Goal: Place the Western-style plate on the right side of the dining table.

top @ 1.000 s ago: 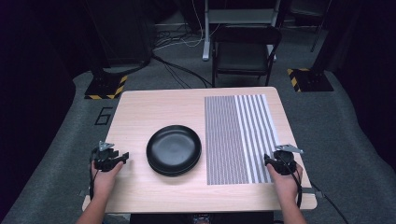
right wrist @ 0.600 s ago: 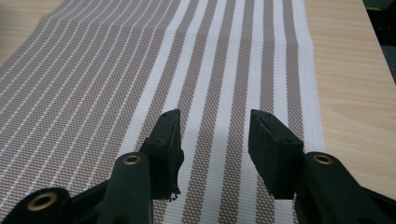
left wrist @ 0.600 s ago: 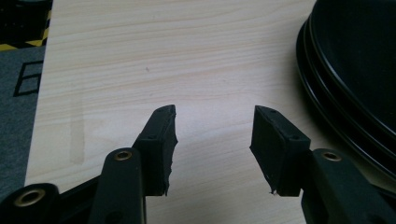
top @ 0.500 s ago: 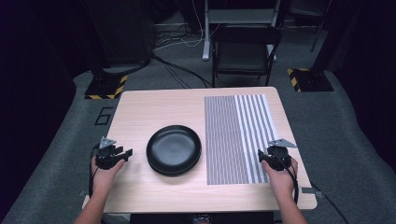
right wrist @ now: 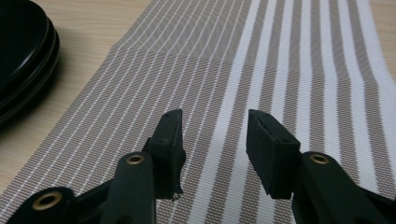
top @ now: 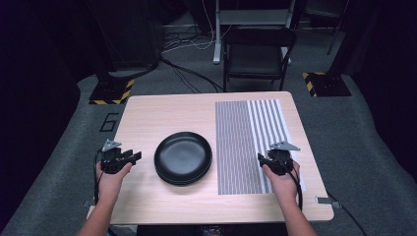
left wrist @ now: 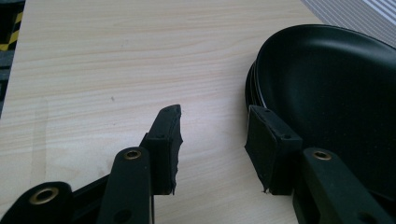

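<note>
A stack of black plates (top: 183, 157) sits at the middle of the wooden table (top: 162, 110), and a grey-and-white striped placemat (top: 246, 132) lies to its right. My left gripper (top: 132, 157) is held just left of the plates, open, pointing at them. In the left gripper view the gripper (left wrist: 212, 135) has bare wood between its jaws and the plates' rim (left wrist: 254, 79) beside the right jaw. My right gripper (top: 260, 158) hovers over the placemat's near right part, open and empty. In the right gripper view the placemat (right wrist: 261, 70) lies under the gripper (right wrist: 214, 128), with the plates (right wrist: 23, 51) at far left.
A dark folding chair (top: 258, 54) stands on the grey floor beyond the table's far edge, with cables and yellow-and-black floor blocks (top: 110, 91) around it. Bare wood lies left of the plates and along the near edge.
Both grippers have moved inward: the left one right, toward the plates; the right one left, over the placemat. Both have stayed open.
</note>
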{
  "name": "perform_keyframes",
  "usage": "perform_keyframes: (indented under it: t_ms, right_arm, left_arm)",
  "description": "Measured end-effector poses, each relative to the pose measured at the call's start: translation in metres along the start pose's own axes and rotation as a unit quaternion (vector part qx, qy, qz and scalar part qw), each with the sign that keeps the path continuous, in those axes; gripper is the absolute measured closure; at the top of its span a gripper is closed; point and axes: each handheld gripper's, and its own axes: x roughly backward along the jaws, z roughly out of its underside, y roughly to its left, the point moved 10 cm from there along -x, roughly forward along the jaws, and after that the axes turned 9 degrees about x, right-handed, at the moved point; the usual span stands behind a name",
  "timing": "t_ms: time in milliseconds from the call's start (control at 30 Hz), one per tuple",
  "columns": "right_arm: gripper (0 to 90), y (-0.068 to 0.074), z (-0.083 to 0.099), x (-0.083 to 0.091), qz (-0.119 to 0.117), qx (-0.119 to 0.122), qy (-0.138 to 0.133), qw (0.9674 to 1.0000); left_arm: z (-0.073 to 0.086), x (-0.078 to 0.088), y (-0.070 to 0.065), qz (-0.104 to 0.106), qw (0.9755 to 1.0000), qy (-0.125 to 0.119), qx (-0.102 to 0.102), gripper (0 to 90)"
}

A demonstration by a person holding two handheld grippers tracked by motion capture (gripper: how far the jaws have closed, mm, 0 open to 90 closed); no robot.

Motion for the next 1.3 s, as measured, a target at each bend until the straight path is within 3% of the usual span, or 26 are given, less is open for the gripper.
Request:
perform_keyframes:
  t_ms: [233,433,767,900,1067,1300]
  right_arm:
    - [57.2,0.018,-0.008,-0.008,-0.027,-0.004,-0.002,0.9996]
    - [58.2,0.034,-0.016,-0.013,-0.044,-0.002,-0.008,0.9990]
    - [58.7,0.059,-0.034,-0.024,-0.065,0.005,-0.014,0.9978]
    - [59.3,0.068,-0.039,-0.030,-0.077,-0.005,-0.012,0.9969]
    - [59.3,0.081,-0.043,-0.039,-0.098,-0.012,-0.009,0.9950]
    - [58.9,0.094,-0.049,-0.046,-0.111,-0.012,-0.007,0.9938]
  left_arm:
    - [-0.003,0.002,-0.005,0.012,0.9999,-0.001,0.008,55.7]
    - [-0.004,0.002,-0.007,0.007,1.0000,-0.001,-0.001,54.9]
    - [-0.004,-0.003,-0.018,0.050,0.9985,0.013,0.018,61.9]
    - [-0.003,-0.008,-0.024,0.077,0.9957,0.019,0.048,63.3]
    - [0.000,-0.014,-0.027,0.092,0.9917,0.036,0.081,64.0]
    - [0.006,-0.023,-0.032,0.109,0.9861,0.057,0.111,68.5]
